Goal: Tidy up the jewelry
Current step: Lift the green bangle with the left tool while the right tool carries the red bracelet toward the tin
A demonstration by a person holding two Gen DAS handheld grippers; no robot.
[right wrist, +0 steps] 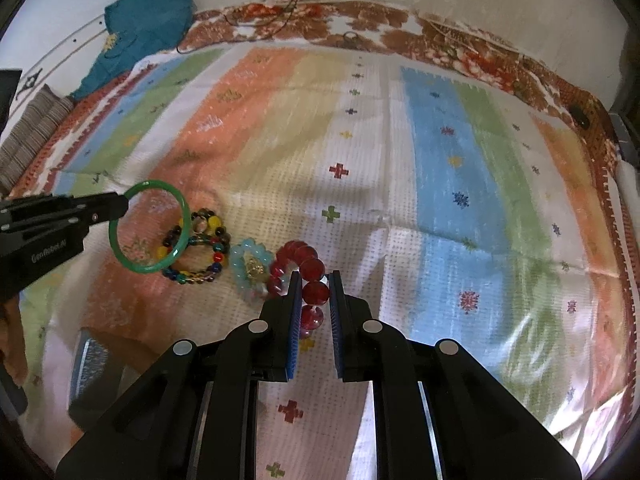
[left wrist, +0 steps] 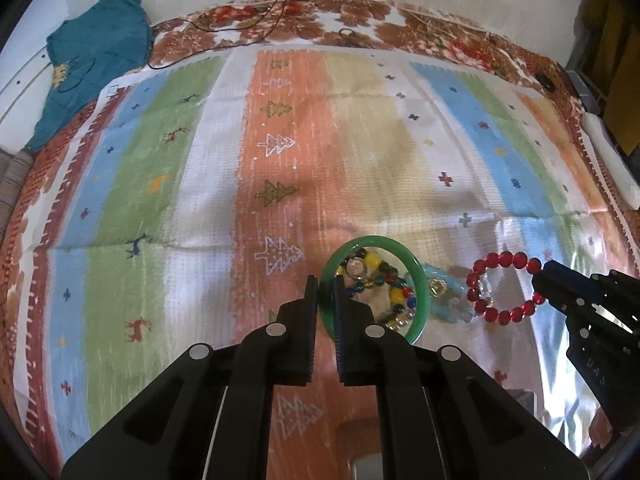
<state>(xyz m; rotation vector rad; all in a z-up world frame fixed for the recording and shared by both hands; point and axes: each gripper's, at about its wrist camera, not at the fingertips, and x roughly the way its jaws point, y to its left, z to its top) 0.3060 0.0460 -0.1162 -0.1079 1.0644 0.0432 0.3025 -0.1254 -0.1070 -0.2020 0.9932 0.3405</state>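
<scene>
Pinched thinly in the left gripper [left wrist: 326, 294], the green bangle [left wrist: 418, 280] could twist free — likewise the right gripper's [right wrist: 315, 294] red bead bracelet [right wrist: 304, 264].

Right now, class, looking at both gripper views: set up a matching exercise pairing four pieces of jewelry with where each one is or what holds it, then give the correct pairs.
Column one:
1. green bangle
2. red bead bracelet
3. pale blue bracelet
4. multicoloured bead bracelet

Column two:
A. lying on the cloth between two other bracelets
B. pinched by the right gripper
C. lying on the cloth, seen partly through a ring
D. pinched by the left gripper

Pairs: 1-D, 2-B, 3-A, 4-C
</scene>
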